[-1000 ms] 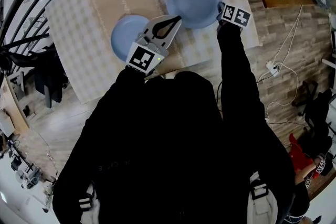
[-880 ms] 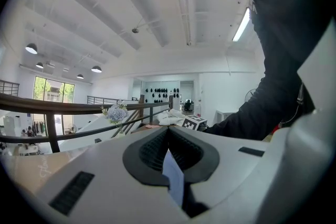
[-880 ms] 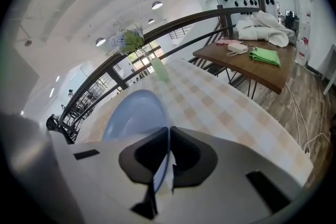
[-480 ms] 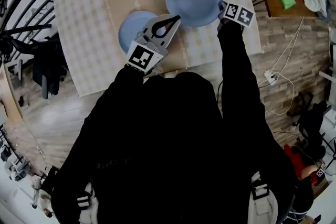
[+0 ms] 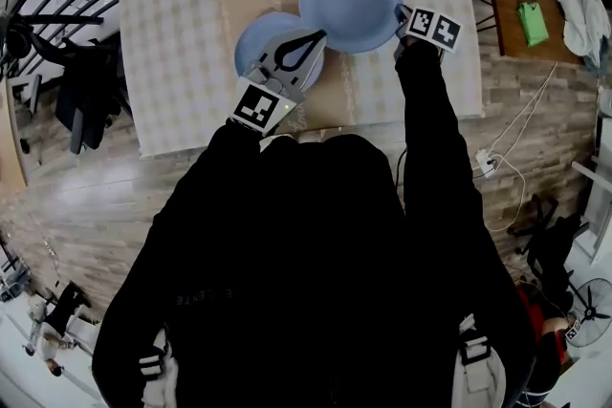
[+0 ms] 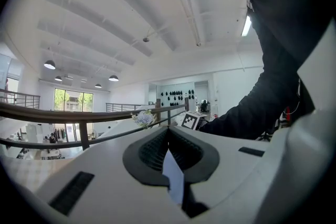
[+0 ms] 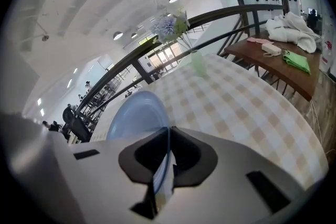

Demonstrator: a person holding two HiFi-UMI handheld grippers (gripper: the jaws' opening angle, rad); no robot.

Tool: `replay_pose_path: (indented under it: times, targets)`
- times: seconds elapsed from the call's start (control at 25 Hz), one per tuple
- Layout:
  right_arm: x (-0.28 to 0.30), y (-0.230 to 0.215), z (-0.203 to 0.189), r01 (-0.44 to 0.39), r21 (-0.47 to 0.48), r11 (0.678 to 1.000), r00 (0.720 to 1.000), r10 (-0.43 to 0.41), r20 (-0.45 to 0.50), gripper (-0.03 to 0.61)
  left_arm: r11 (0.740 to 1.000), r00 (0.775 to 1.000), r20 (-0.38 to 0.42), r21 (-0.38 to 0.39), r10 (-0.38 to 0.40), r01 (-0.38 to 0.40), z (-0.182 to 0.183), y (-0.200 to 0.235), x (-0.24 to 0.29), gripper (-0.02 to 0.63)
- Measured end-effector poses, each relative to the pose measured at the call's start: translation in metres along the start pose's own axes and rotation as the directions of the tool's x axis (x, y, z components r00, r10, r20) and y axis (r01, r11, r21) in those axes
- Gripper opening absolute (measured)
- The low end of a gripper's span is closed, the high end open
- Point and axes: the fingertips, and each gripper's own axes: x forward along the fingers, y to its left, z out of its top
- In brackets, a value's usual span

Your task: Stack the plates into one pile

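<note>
left gripper [image 5: 316, 35]: held out ahead of the chest on a bent left arm [image 5: 225, 177] in a black sleeve, marker cube [image 5: 260, 107] nearest the body, nose pointing away from the person. in the left gripper view [image 6: 168, 129] its jaws meet at the tips.

right gripper [image 5: 403, 15]: carried further out and to the person's right on a nearly straight right arm [image 5: 430, 129], also in black, which shows too in the left gripper view. the gripper tilts downward. in the right gripper view [image 7: 169, 132] its jaws are pressed onto the rim of a plate [image 7: 137, 113], with the rim running edge-on between the pads.
</note>
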Motion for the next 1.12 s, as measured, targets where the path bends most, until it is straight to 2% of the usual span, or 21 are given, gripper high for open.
replay_pose_path:
  times: [0.52,1.12]
  targets:
    - [0.030,0.077,-0.031,-0.088,-0.104,0.991,0.991,0.077,-0.108,0.025,0.993,0.993,0.009,-0.010,0.122,-0.122,-0.001,0.032,-0.054,0.018]
    - [0.051,0.128,-0.089,-0.155,-0.120,0.981,0.965,0.124,-0.231,0.026,0.972,0.972,-0.015,-0.025,0.234,-0.234,-0.014,0.066,-0.111,0.018]
